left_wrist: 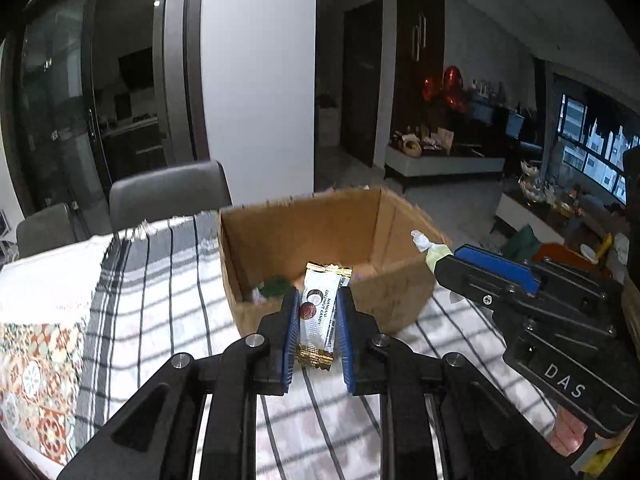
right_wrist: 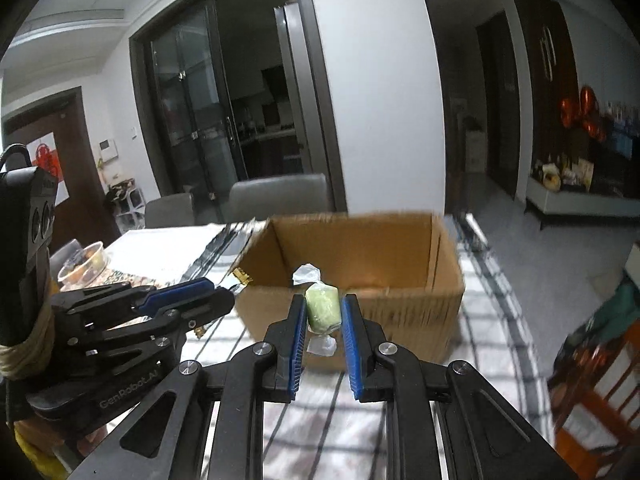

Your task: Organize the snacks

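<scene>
Left tool (left_wrist: 318, 312) clamped on coconut candy sachet (left_wrist: 318, 316), held before cardboard box (left_wrist: 400, 292) on checked tabletop (left_wrist: 160, 300). Right tool (right_wrist: 323, 316) clamped on green wrapped candy (right_wrist: 323, 307), near box front wall. Box contents mostly hidden, blurred; only dark green scrap (left_wrist: 274, 285) discernible.

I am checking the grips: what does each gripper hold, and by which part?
The left gripper holds a white candy packet by its long sides. The right gripper holds a green wrapped candy by its middle.

2 grey chairs (left_wrist: 168, 194) behind a checked tablecloth (left_wrist: 168, 280).
</scene>
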A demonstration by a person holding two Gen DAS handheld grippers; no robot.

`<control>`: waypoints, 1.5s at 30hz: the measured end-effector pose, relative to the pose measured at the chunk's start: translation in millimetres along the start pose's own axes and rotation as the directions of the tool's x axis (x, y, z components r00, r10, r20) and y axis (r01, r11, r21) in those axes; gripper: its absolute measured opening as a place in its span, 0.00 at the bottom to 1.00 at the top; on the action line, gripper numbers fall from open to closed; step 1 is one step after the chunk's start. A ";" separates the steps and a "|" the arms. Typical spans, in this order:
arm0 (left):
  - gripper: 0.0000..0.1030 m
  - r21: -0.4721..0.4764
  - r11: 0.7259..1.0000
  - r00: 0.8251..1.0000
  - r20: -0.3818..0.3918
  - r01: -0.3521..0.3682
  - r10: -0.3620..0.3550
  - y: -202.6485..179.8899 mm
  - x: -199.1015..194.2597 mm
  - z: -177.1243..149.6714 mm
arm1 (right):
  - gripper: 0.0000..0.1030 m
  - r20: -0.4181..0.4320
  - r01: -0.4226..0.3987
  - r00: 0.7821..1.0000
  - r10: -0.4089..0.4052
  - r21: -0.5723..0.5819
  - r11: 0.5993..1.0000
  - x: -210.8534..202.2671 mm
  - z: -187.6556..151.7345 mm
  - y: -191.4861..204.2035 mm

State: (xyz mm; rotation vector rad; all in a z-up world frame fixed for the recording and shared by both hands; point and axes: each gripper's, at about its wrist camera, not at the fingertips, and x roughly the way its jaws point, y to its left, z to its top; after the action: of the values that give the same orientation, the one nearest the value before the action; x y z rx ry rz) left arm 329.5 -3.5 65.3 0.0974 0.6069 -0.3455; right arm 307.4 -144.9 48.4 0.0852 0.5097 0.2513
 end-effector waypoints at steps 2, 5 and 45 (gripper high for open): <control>0.19 -0.007 1.000 1.000 0.007 0.000 0.001 1.9 4.0 9.5 | 0.19 0.007 0.002 1.000 -0.002 -0.008 1.000 6.4 11.6 -3.2; 0.19 -0.018 1.000 1.000 0.014 -0.012 0.012 6.4 16.8 26.3 | 0.19 -0.004 -0.002 1.000 0.002 -0.026 1.000 21.3 27.1 -7.4; 1.00 -0.009 0.953 0.945 0.125 -0.304 0.302 -62.6 -152.8 -79.5 | 0.88 0.002 0.194 0.981 -0.194 0.040 0.980 -146.5 -74.9 -4.5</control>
State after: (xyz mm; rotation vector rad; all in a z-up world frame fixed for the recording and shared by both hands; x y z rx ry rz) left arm 147.7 -2.9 88.6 0.1753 0.4571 -0.0548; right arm 148.0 -185.9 51.7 0.0738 0.5139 0.0502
